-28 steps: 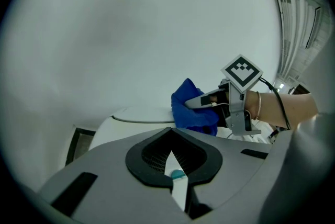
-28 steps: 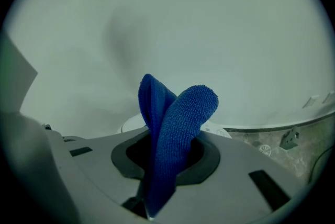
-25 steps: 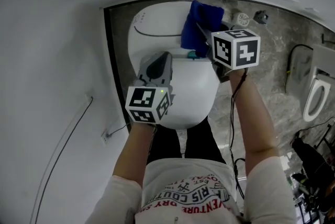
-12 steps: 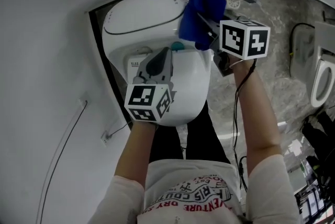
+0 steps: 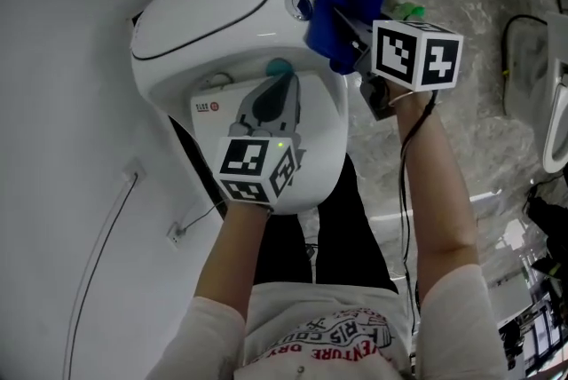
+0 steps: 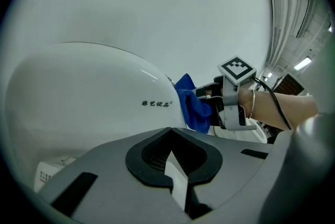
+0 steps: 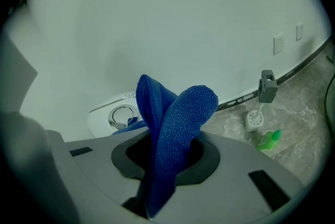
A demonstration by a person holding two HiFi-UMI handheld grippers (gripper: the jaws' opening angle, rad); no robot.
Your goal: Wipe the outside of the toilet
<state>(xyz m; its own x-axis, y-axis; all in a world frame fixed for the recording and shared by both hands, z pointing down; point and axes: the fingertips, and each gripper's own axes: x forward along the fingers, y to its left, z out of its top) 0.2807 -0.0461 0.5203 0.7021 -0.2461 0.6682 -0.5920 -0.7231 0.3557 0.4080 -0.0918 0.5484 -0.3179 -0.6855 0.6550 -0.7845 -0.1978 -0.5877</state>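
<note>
The white toilet (image 5: 213, 23) fills the upper left of the head view, with a round flush button (image 5: 302, 5) on its tank. My right gripper (image 5: 352, 39) is shut on a folded blue cloth (image 5: 342, 14), which sits at the tank's right edge beside the button. In the right gripper view the cloth (image 7: 172, 144) sticks up from between the jaws, and the button (image 7: 123, 114) is just behind it. My left gripper (image 5: 277, 85) hangs over the toilet's lid (image 5: 324, 147), shut with nothing in it. The left gripper view shows the white tank (image 6: 94, 97) and the cloth (image 6: 193, 105).
A toilet brush (image 7: 256, 118) and a green bottle (image 7: 269, 139) stand on the marble floor (image 5: 461, 130) by the wall to the right. A cable (image 5: 106, 227) runs down the white wall at left. The person's legs stand right behind the toilet's front.
The head view has swung so that more of the tank shows. The right gripper with the cloth now sits beside the flush button. The left gripper has hardly moved.
</note>
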